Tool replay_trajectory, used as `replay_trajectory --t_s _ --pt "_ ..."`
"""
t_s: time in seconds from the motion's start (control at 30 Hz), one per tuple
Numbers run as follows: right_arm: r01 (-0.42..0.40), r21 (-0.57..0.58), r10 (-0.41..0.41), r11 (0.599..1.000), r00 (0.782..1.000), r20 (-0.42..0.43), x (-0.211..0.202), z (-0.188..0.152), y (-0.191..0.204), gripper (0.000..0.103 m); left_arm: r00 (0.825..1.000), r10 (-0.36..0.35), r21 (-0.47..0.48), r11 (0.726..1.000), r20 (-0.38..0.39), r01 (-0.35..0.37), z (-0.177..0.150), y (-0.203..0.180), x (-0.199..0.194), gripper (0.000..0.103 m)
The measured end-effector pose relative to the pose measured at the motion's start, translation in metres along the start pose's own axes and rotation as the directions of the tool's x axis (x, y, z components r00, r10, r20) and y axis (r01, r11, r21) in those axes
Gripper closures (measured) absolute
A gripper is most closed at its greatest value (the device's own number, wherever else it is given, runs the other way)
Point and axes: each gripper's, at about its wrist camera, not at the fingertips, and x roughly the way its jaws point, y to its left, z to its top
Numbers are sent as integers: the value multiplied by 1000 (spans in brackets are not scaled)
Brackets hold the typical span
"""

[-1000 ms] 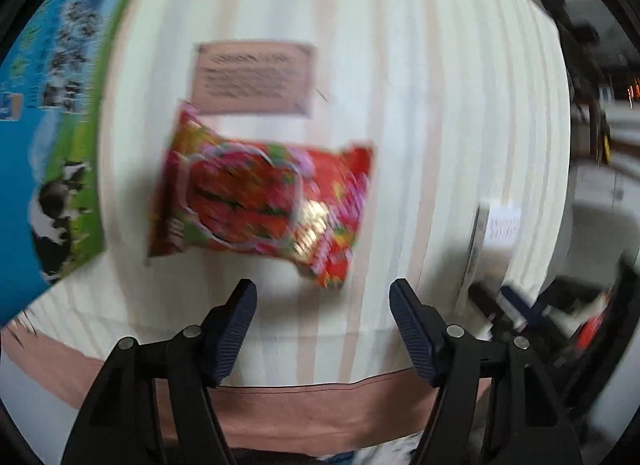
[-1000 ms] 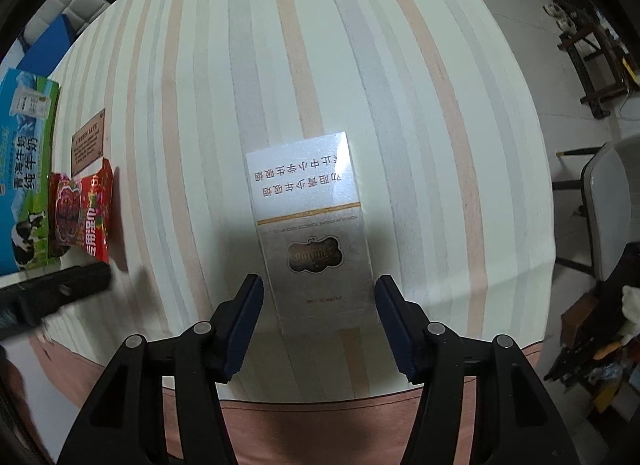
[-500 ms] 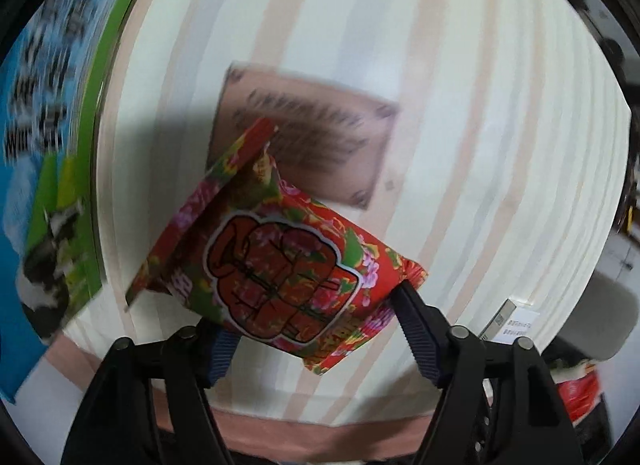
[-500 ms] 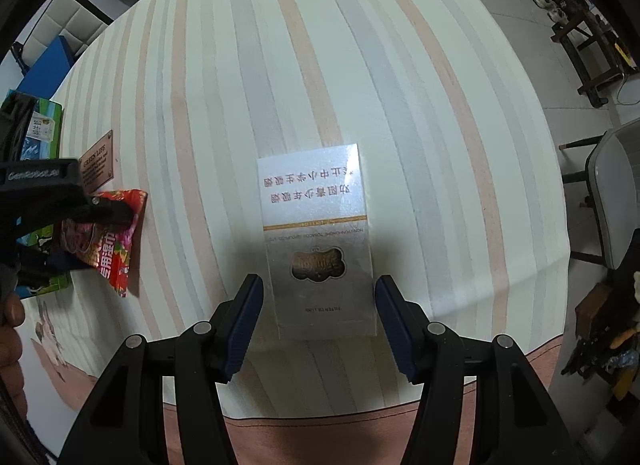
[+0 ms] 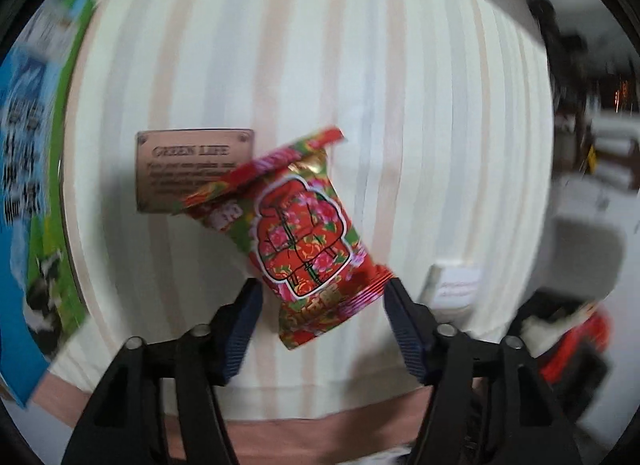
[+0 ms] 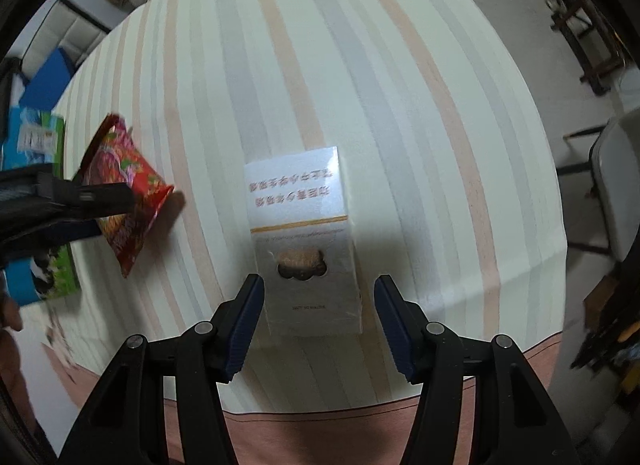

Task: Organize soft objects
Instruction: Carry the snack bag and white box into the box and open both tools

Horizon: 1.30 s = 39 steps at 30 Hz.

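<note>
Striped cloth [image 5: 360,65] is covering the table. Through the left wrist camera, the left gripper [image 5: 322,297] is holding its fingers wide, with a red flowered snack packet [image 5: 300,233] tilting between them; whether the pads are touching it is hard to tell. A brown plaque [image 5: 176,169] is lying behind.

Through the right wrist camera, the right gripper [image 6: 318,307] is hovering with fingers spread around a white box [image 6: 304,233], seemingly not touching. The packet [image 6: 124,189] is sitting far left.
</note>
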Motion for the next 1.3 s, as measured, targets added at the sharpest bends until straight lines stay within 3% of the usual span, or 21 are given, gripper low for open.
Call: replay_trajectory --t_s 0.13,0.23,0.27,0.4,0.5,0.57,0.6,0.7,0.87,1.03,1.17,1.3 --pt "-37 63 37 997 999 -3 1 9 -9 42 999 49 -83 995 -7 -50 15 8 6 33" --pt "-31 71 32 997 999 -10 6 11 -8 42 991 117 -97 988 -60 -122 26 5 31 30" --pt "-31 72 32 997 999 -14 8 9 -8 42 990 123 -95 987 -66 -129 28 1 36 24" --pt "-30 88 32 996 999 -22 18 20 -10 41 970 240 16 971 -45 -239 37 -23 40 24" --pt "9 59 -9 998 1000 -7 19 24 -2 41 949 315 135 939 27 -316 29 -41 45 31" --pt "50 32 -50 998 999 -4 20 24 5 40 947 316 183 929 62 -322 18 -51 47 43" --pt "74 16 -74 997 997 -6 21 25 9 40 946 318 198 925 71 -325 11 -53 48 55" --pt "171 -58 -170 984 985 12 25 22 27 43 942 324 238 911 91 -337 -4 -61 51 59" --pt "157 -64 -156 985 988 20 27 15 38 44 953 282 231 926 108 -300 -29 -41 46 60" --pt "63 -24 -62 998 997 42 -1 4 32 45 978 172 243 950 121 -198 -63 -25 25 60" --pt "-12 -29 14 1000 996 84 -39 -5 36 45 982 68 270 956 174 -115 -91 -15 -22 60" --pt "-94 -62 102 994 985 138 -90 -19 62 45 972 -15 272 961 235 -51 -96 22 -86 60"
